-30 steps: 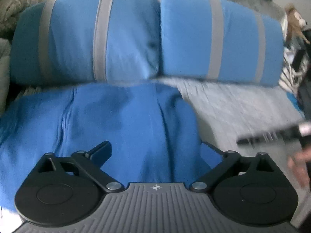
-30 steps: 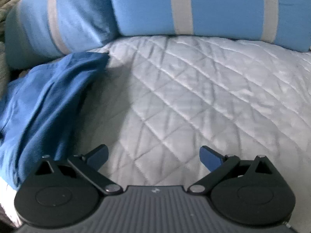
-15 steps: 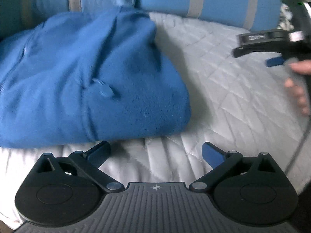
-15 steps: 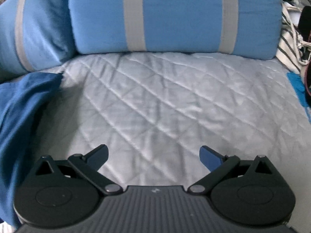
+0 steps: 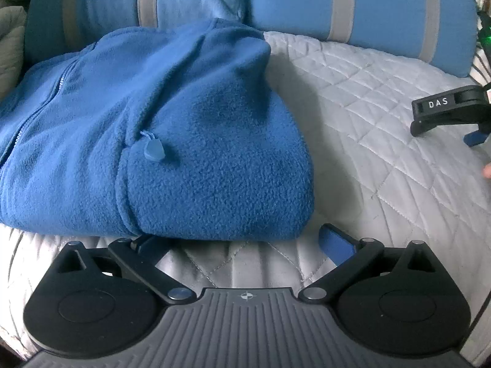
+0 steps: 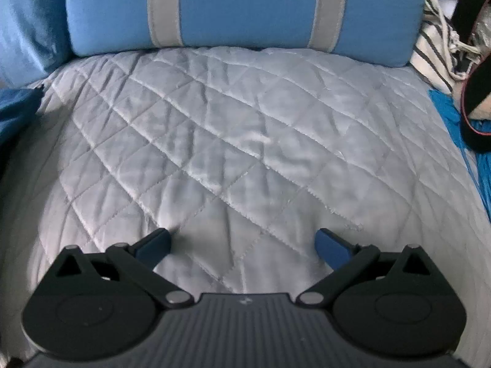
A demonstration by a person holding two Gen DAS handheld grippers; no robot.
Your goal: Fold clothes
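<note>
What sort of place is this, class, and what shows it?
Most likely a bedroom: a quilt covers what looks like a bed, two striped blue pillows lie along its far edge, and a folded fleece rests on it.

The right gripper (image 6: 244, 239) hangs over a grey quilted bedcover (image 6: 245, 141), fingers spread wide and empty. A blue striped pillow (image 6: 242, 9) lies behind; blue fleece (image 6: 15, 110) shows at left.

Folded blue fleece (image 5: 172, 141) fills the quilt's (image 6: 245, 141) left part, butting the blue pillows (image 5: 353, 3) behind it. Right of the fleece, bare quilt up to the pillows. Far right of it: striped fabric (image 6: 435, 46) and a dark item (image 6: 478, 113) block the edge.
</note>
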